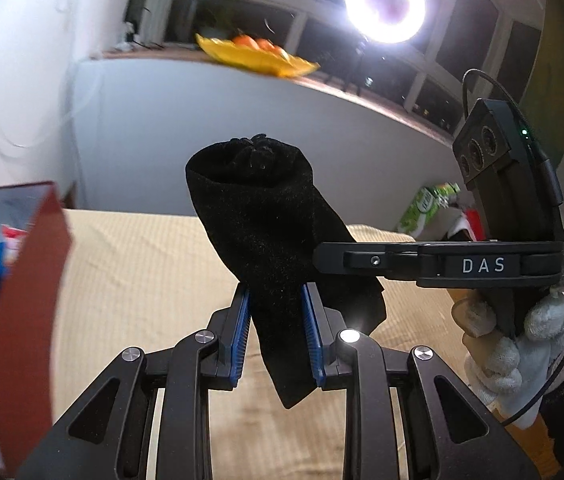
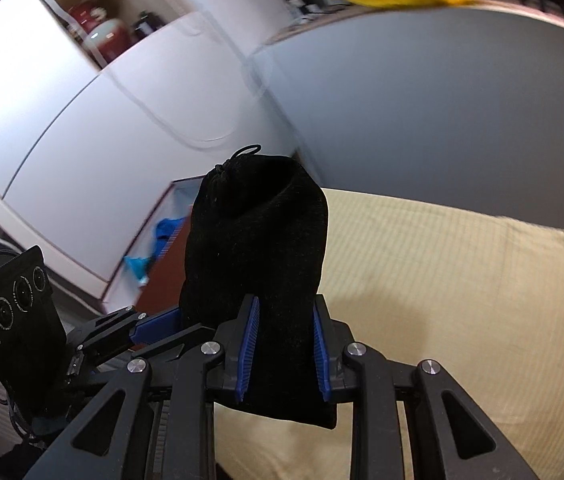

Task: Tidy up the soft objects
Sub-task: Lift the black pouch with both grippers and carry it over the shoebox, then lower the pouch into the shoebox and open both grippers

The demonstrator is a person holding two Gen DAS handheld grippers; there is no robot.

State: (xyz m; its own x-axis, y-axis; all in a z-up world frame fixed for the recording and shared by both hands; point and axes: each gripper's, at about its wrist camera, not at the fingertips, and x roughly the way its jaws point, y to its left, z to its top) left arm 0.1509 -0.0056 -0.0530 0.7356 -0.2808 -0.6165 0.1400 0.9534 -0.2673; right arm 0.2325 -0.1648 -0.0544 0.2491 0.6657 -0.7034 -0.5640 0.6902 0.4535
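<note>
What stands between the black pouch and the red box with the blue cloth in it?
Nothing visible does. The black drawstring pouch is held above the beige bedcover by both the left gripper and the right gripper. The red box stands open to the left, with only air in between.

Home bedroom, beige bedspread (image 2: 441, 280), fruit tray (image 1: 256, 56)

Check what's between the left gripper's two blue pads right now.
The black velvet drawstring pouch: the left gripper pinches its lower part, seen in the left wrist view. The right gripper also clamps it, seen in the right wrist view.
</note>
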